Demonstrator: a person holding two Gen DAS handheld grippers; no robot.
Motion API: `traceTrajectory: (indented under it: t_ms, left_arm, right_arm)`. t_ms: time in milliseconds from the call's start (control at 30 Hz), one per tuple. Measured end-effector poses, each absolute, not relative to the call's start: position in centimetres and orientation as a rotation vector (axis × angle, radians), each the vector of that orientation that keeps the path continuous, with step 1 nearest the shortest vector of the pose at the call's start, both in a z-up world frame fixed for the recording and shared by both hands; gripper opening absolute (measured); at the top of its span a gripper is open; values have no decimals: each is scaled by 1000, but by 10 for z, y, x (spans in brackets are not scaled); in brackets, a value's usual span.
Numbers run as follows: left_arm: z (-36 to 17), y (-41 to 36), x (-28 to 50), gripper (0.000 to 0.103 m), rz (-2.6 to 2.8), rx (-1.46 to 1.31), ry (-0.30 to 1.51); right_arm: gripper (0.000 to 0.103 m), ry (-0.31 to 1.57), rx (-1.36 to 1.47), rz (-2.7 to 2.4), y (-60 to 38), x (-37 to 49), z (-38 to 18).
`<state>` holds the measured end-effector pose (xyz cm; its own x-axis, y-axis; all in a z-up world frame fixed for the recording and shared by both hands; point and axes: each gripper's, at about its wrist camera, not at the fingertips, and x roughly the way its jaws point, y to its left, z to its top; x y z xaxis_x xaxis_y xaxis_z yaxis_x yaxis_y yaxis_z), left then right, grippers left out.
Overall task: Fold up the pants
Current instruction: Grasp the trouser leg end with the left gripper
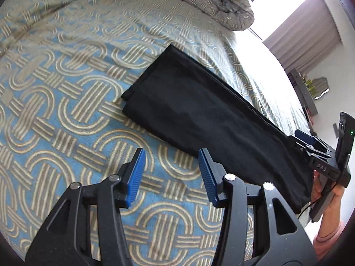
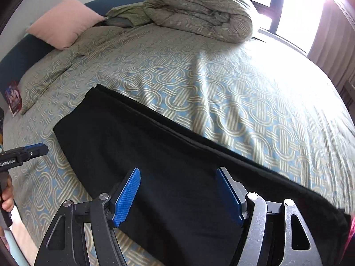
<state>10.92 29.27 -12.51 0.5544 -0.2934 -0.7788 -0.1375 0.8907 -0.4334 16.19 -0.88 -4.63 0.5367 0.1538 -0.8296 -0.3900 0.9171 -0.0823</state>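
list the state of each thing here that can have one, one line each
pants: folded lengthwise, lying flat on the bed
left tongs: open, empty, over the bedspread
right tongs: open, empty, above the pants
duvet: bundled at the bed's far end
pink pillow: propped against the headboard

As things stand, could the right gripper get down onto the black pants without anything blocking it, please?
Probably yes: the right gripper hangs open just above the pants, which lie flat on the bedspread, with nothing between them.
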Motion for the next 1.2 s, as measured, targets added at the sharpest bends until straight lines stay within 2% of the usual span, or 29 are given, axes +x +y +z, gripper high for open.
traceTrajectory:
  t_ms: [100,167,433,500,533,567,800,900,1033,1067,1100,1133,1167,1200]
  left_arm:
    - [-134,300,118,51,-99,-535,998]
    - [-136,304,122,51,-110,-569,991]
    - [-137,320,144,51,-106,-657,967]
    - [-138,320,148,51,-112,-665,967]
    - [-138,319,152,51,-114,-663,968]
    - [-138,319,154,51,-119,-661,969]
    - [-136,321,160,52,-106,-661,986]
    - [-136,319,156,52,-105,-641,988]
    - [-137,316,161,59,-99,-645,977]
    - [-136,314,163,58,-96,-637,970]
    - [-135,311,166,50,-100,-621,951]
    - [-134,309,169,13,-105,-597,931]
    - [-136,307,171,7,-118,-580,942]
    - [-138,308,171,7,-118,-591,942]
  right_arm:
    - [70,973,-324,359,19,181,-57]
    - [65,972,-359,389,36,193,-63]
    - [62,990,-468,509,80,232,-94]
    - [15,1008,-498,502,86,237,-106]
    - [2,1040,-501,494,88,241,-113]
    - [1,1049,-489,489,88,244,-117]
    - [0,973,-337,435,79,273,-93]
    - [7,1046,-296,576,80,271,-88]
    - [48,1010,-478,589,92,247,-96]
    - [51,1001,-508,572,95,243,-100]
    - [51,1004,-518,557,96,241,-104]
    - [51,1017,-507,542,95,241,-108]
    - [51,1033,-479,520,92,242,-109]
    - [51,1044,-438,500,89,243,-108]
